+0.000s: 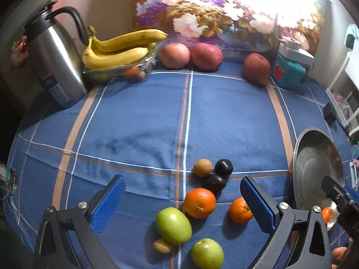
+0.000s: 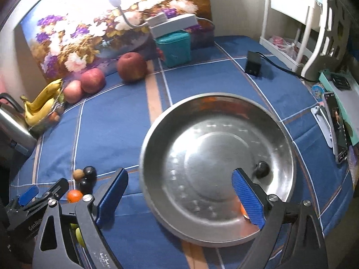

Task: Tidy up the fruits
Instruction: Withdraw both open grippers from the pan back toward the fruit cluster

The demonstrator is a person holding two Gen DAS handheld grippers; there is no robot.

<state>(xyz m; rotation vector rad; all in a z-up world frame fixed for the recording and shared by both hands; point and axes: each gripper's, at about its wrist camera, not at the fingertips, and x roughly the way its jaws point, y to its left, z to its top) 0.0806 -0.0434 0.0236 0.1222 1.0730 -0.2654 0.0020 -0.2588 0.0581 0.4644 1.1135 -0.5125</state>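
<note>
My right gripper (image 2: pixel 179 198) gapes empty over the bowl (image 2: pixel 157 134). My left gripper (image 1: pixel 182 204) gapes above the oranges (image 1: pixel 199 202) near the table's front edge.

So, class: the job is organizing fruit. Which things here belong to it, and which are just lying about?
Job: metal bowl, oranges, green apples, dark plums, red apples, bananas.

Lying about: kettle, teal box, phone, black adapter.

Left tool (image 1: pixel 182 204) and right tool (image 2: pixel 179 196) both point downward, jaws wide.
</note>
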